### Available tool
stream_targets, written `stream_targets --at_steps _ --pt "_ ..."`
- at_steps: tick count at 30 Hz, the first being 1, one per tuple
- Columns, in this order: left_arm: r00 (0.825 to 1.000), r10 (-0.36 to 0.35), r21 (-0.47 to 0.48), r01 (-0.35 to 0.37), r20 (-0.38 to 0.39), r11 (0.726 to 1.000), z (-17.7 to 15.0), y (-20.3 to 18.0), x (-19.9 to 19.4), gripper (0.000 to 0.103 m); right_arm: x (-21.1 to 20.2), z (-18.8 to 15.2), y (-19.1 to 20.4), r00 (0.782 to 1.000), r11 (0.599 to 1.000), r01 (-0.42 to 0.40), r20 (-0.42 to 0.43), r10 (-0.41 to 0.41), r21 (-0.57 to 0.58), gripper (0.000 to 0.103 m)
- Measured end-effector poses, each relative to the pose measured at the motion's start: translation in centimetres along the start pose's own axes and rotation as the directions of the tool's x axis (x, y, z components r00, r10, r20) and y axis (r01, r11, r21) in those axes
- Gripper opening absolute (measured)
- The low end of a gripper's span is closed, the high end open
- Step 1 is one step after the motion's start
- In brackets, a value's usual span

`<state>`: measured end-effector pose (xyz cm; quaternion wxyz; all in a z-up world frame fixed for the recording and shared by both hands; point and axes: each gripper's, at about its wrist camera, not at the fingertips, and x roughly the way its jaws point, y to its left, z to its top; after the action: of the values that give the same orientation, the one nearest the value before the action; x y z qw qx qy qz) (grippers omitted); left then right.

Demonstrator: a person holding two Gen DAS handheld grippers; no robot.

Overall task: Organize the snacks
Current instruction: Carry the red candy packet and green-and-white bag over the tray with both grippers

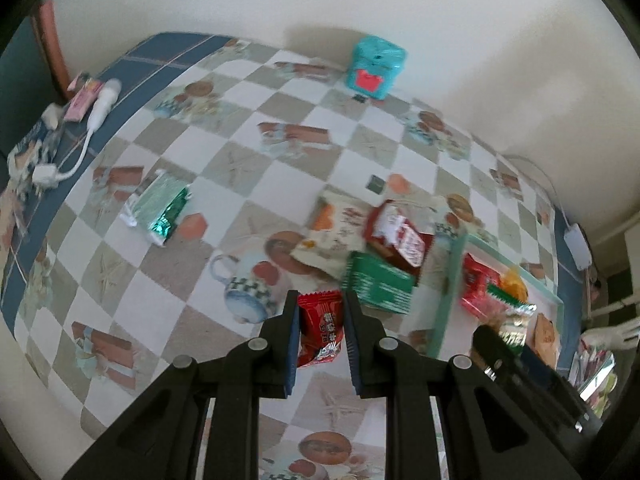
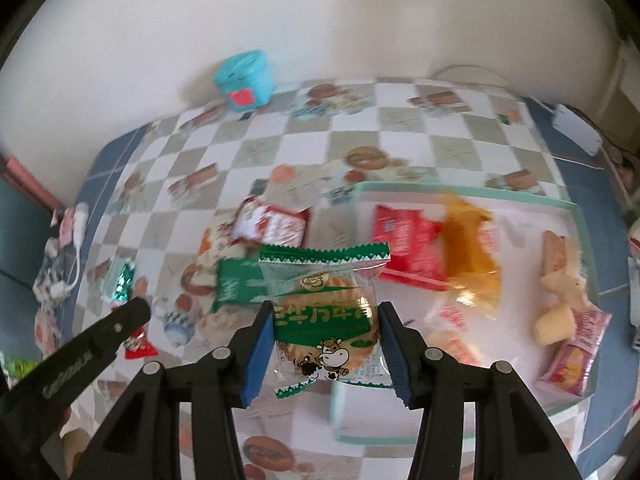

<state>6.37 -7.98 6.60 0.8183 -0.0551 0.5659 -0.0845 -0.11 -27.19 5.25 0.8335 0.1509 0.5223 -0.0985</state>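
My left gripper (image 1: 320, 300) is shut on a small red snack packet (image 1: 320, 330) and holds it above the checkered tablecloth, left of the mint-rimmed white tray (image 1: 452, 276). My right gripper (image 2: 325, 310) is shut on a round cookie in a green-and-clear wrapper (image 2: 326, 320), held over the tray's (image 2: 520, 204) near left corner. The tray holds several snacks: a red packet (image 2: 408, 246), an orange packet (image 2: 472, 248) and pale pastries (image 2: 556, 280). The left gripper's body (image 2: 80, 356) shows at the lower left of the right wrist view, with its red packet (image 2: 138, 346).
Loose snacks lie left of the tray: a green packet (image 1: 380, 286), a red-and-white packet (image 1: 400, 240), a beige packet (image 1: 332, 232) and a shiny green packet (image 1: 160, 212) farther left. A teal box (image 1: 376, 66) stands by the wall. A white cable and charger (image 1: 80, 140) lie at the left edge.
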Motion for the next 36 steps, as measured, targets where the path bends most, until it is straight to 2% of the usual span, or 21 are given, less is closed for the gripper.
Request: stream_targets --at_steps 8,13,20,27,36 --pt "0.999 -0.050 0.137 0.050 0.000 0.989 -1.2 -6.2 0.2 0.021 -1.3 1.0 -6.6 0.999 0.986 0.035 0.033 -0.041 0.161 0.053" --pt "0.993 -0.104 0.206 0.111 -0.049 0.972 -2.1 -10.1 1.3 0.021 -1.9 1.0 -10.1 0.997 0.970 0.051 0.036 -0.062 0.238 0.054" --pt "0.988 -0.105 0.288 0.134 -0.112 0.948 -3.9 -14.1 3.3 0.021 -2.4 0.7 -14.2 0.996 0.943 0.074 0.029 -0.088 0.325 0.054" --pt "0.980 -0.090 0.320 0.144 -0.178 0.936 -5.7 -15.4 5.2 0.022 -2.0 0.3 -15.6 0.996 0.931 0.084 0.007 -0.093 0.356 0.054" --pt "0.975 -0.067 0.332 0.137 -0.212 0.933 -6.4 -15.1 6.4 0.025 -0.7 0.0 -15.3 0.994 0.934 0.108 -0.042 -0.100 0.341 0.054"
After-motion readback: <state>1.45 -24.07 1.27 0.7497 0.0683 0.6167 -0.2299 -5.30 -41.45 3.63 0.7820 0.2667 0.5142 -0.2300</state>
